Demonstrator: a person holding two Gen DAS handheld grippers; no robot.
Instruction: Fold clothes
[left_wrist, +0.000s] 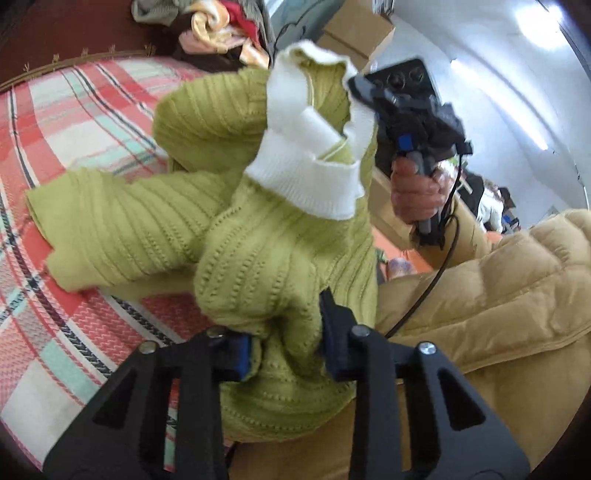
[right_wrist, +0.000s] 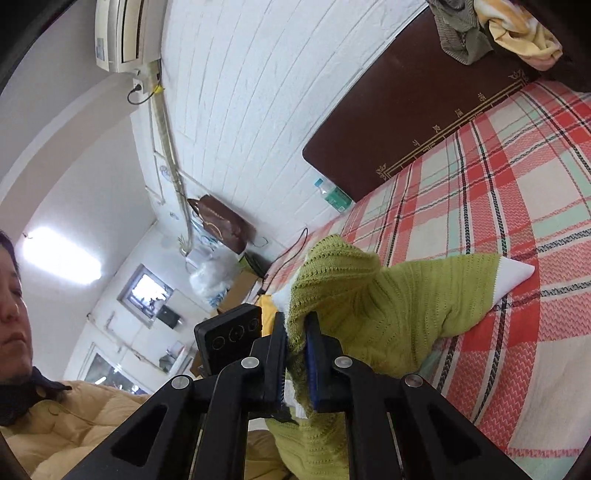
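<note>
A lime-green knit sweater (left_wrist: 266, 254) with white ribbed cuffs and hem hangs bunched between my two grippers above the plaid bed. My left gripper (left_wrist: 286, 354) is shut on a thick fold of the green knit. My right gripper (left_wrist: 360, 90) shows in the left wrist view at upper right, clamped on the white-edged part of the sweater. In the right wrist view my right gripper (right_wrist: 295, 358) is shut on the sweater (right_wrist: 388, 314), and one sleeve with a white cuff (right_wrist: 517, 275) trails onto the bed.
The bed has a red, white and mint plaid cover (left_wrist: 74, 122) and a dark brown headboard (right_wrist: 406, 110). A pile of other clothes (left_wrist: 218, 29) lies at the head of the bed. The person's tan puffer jacket (left_wrist: 498, 295) is close on the right.
</note>
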